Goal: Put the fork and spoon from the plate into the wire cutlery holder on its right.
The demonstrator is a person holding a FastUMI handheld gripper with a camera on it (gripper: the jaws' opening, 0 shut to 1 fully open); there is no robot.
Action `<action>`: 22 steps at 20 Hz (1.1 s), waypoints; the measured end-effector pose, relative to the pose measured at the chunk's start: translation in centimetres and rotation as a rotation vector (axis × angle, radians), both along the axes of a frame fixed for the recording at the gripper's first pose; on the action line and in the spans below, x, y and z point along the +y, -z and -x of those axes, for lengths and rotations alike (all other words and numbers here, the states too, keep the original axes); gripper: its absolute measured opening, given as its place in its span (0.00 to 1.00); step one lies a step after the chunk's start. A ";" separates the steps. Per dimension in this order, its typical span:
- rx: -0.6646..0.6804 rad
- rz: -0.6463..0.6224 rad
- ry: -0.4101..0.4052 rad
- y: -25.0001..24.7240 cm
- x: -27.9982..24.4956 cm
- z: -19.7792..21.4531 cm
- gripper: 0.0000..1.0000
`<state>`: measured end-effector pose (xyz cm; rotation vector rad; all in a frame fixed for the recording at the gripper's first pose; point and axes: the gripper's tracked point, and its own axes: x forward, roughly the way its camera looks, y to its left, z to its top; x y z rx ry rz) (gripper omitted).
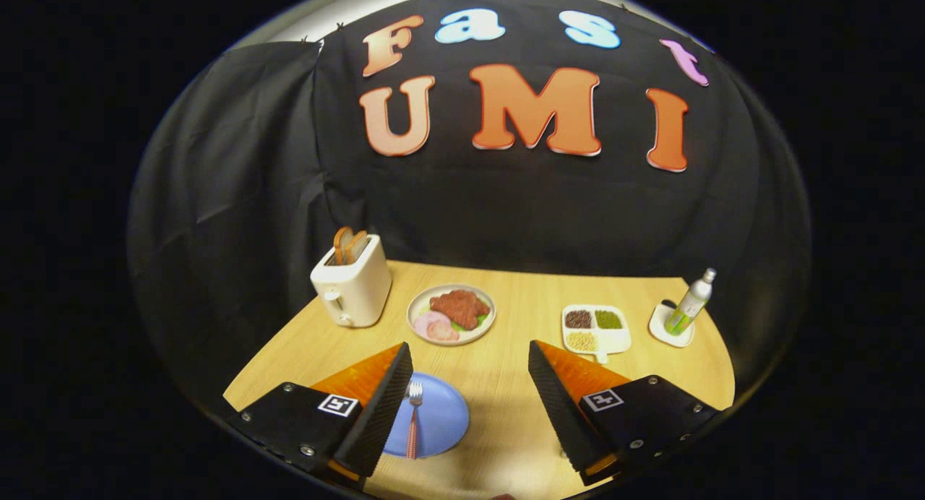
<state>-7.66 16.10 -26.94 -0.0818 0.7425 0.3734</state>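
Blue plate (441,420) holds fork (413,419); hand-held gripper (470,402) open above

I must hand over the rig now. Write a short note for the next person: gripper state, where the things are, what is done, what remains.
Gripper: open, fingers wide apart, holding nothing, above the near edge of the wooden table.
Fork: lies on the blue plate, just inside the left finger, tines pointing away.
Spoon and wire cutlery holder: I cannot make them out from here.
Done: nothing yet; the fork is still on the plate.
Left: grasp the fork, put it in the holder, then the spoon.
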 end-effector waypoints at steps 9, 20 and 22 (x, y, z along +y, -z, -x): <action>0.241 0.095 -0.163 10.4 3.6 6.6 0.94; 0.361 0.187 -0.230 18.1 4.9 10.5 0.59; 0.392 0.186 -0.238 18.9 5.0 11.1 0.49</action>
